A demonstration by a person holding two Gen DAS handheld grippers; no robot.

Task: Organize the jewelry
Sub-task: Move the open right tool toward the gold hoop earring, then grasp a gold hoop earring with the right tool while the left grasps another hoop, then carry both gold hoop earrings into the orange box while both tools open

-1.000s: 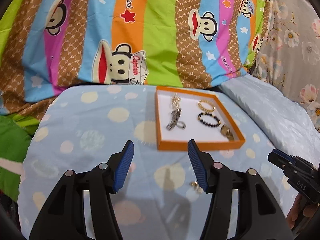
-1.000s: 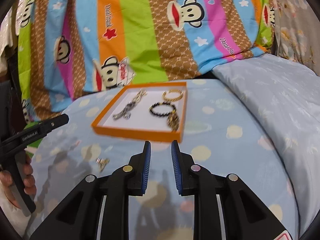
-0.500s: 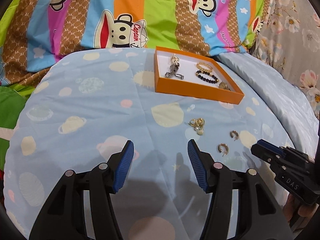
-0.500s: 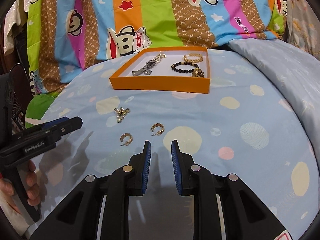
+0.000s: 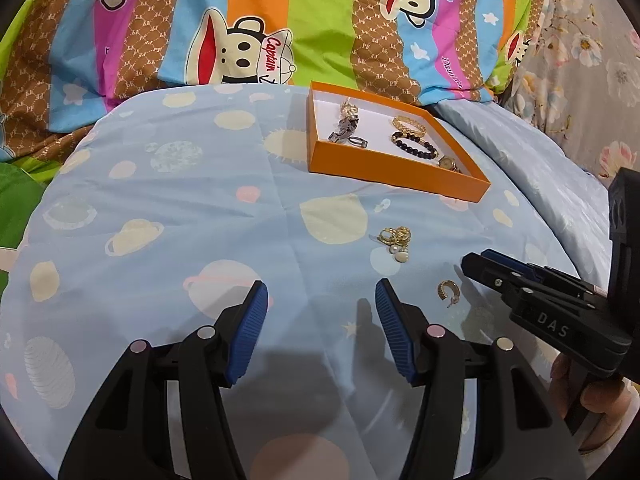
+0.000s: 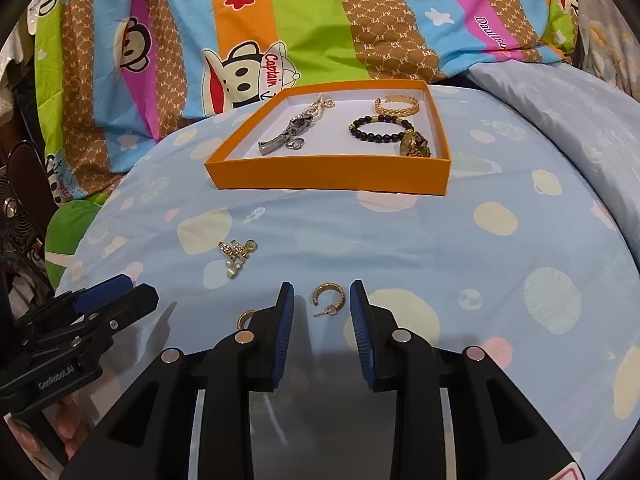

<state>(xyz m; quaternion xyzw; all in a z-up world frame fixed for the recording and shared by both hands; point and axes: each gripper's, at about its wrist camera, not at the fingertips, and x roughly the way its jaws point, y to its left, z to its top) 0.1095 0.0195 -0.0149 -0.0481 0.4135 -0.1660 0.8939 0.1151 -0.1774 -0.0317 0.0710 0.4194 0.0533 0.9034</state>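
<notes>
An orange tray (image 6: 328, 176) (image 5: 384, 170) on the blue bed cover holds a gold bangle (image 6: 397, 106), a dark bead bracelet (image 6: 380, 130), a watch (image 6: 416, 146) and a silver piece (image 6: 288, 136). On the cover lie a gold hoop earring (image 6: 329, 298), a second hoop (image 6: 245, 318) (image 5: 447, 291) and a pearl earring cluster (image 6: 236, 256) (image 5: 396, 242). My right gripper (image 6: 322, 304) is open with the first hoop between its fingertips, low over the cover. My left gripper (image 5: 322, 304) is open and empty, left of the cluster.
A striped monkey-print quilt (image 5: 280, 20) is heaped behind the tray. A pale blue pillow (image 6: 580, 112) lies at the right. The cover (image 5: 168, 208) stretches to the left of the tray. Each gripper shows in the other's view (image 5: 540, 304) (image 6: 72, 320).
Both grippers drew back from the tray and came down toward the loose earrings. The right gripper's jaws opened wider and now straddle one gold hoop.
</notes>
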